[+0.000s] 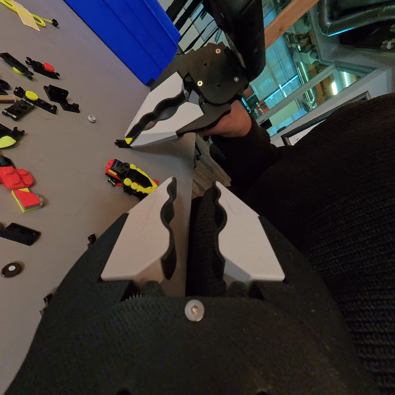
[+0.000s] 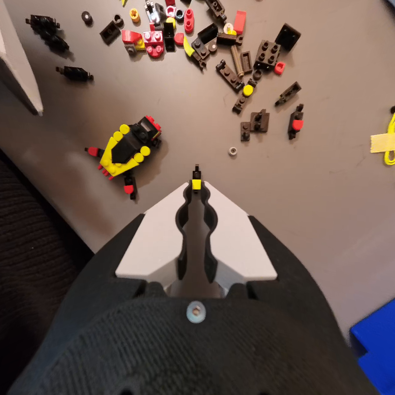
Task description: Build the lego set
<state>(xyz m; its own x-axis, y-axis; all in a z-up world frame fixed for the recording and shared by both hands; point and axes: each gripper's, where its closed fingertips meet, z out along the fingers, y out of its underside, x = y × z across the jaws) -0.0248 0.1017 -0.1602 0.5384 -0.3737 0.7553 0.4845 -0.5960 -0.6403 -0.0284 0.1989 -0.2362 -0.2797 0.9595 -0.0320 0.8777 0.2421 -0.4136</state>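
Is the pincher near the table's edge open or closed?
Open. The left gripper has a wide gap between its fingers, with nothing in it.

It looks like an office or lab workspace. A plain grey table (image 2: pixel 299 213) carries scattered toy building bricks (image 2: pixel 213 42) at twelve o'clock and a blue plastic bin (image 1: pixel 128 32). Toward two o'clock in the left wrist view, glass partition walls (image 1: pixel 299 74), exposed metal ducts (image 1: pixel 342 17) and a timber beam (image 1: pixel 286 19) show.

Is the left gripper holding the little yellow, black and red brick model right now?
No, the left gripper is open with nothing between its fingers, and the brick model lies on the grey table beside it.
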